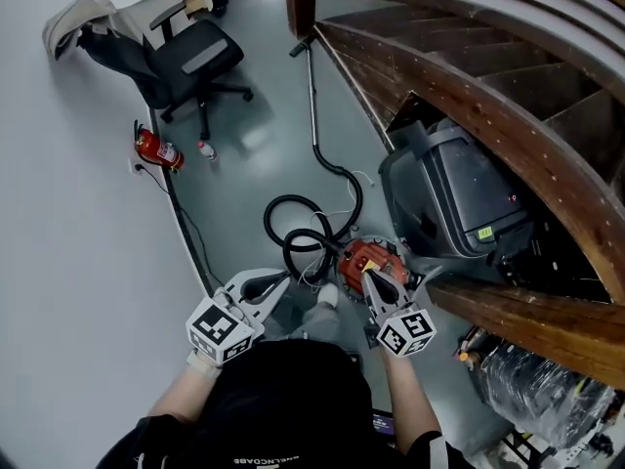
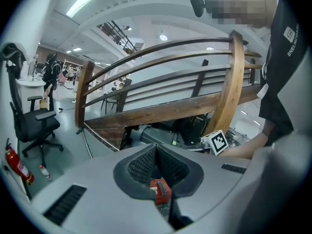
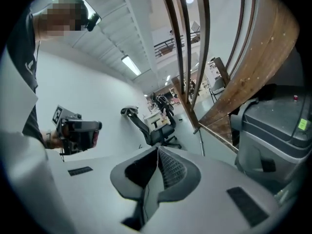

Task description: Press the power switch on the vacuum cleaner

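Jaws meet, empty, on left gripper (image 1: 280, 281) and right gripper (image 1: 372, 277). The right perhaps touches the round red vacuum cleaner (image 1: 362, 257).

left gripper (image 2: 156, 146) jaws together, empty | red vacuum cleaner (image 2: 160, 191) seen through their gap | wooden staircase (image 2: 161, 112) ahead

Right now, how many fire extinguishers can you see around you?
1. The red fire extinguisher sits ahead and to the left, beside a small bottle, near the black office chair. More may be hidden under the staircase.
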`<action>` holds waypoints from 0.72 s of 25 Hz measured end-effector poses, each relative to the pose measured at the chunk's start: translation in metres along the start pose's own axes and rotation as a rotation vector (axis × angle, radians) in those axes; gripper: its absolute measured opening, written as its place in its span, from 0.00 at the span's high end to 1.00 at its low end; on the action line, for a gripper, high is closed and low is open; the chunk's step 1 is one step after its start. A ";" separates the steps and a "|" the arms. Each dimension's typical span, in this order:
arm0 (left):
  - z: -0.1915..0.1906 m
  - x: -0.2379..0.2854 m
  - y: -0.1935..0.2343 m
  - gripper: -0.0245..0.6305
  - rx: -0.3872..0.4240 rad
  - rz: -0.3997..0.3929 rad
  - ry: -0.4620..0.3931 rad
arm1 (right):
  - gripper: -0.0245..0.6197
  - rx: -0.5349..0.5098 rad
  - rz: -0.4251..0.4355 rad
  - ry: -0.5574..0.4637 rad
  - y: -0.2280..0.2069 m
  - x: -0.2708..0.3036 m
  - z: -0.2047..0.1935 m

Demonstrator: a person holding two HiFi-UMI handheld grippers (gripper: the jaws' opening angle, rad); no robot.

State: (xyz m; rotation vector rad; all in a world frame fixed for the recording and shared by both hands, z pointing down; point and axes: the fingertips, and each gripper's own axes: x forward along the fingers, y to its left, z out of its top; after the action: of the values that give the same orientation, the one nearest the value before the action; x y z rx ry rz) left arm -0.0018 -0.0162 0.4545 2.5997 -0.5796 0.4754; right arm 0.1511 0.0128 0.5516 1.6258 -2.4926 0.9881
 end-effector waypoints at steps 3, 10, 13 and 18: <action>-0.011 0.008 0.003 0.94 -0.012 0.002 0.041 | 0.92 0.010 -0.077 0.070 -0.033 0.002 -0.030; -0.042 0.025 0.006 0.94 -0.054 0.017 0.103 | 0.92 0.002 -0.214 0.260 -0.109 0.009 -0.122; -0.056 0.032 0.010 0.94 -0.064 0.030 0.129 | 0.92 -0.008 -0.251 0.357 -0.138 0.015 -0.165; -0.074 0.048 0.014 0.94 -0.112 0.032 0.151 | 0.92 -0.017 -0.289 0.488 -0.174 0.025 -0.221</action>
State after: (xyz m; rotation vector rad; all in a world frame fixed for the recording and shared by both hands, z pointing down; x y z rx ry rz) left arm 0.0154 -0.0071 0.5417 2.4271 -0.5797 0.6245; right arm 0.2123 0.0575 0.8241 1.4622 -1.8887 1.1480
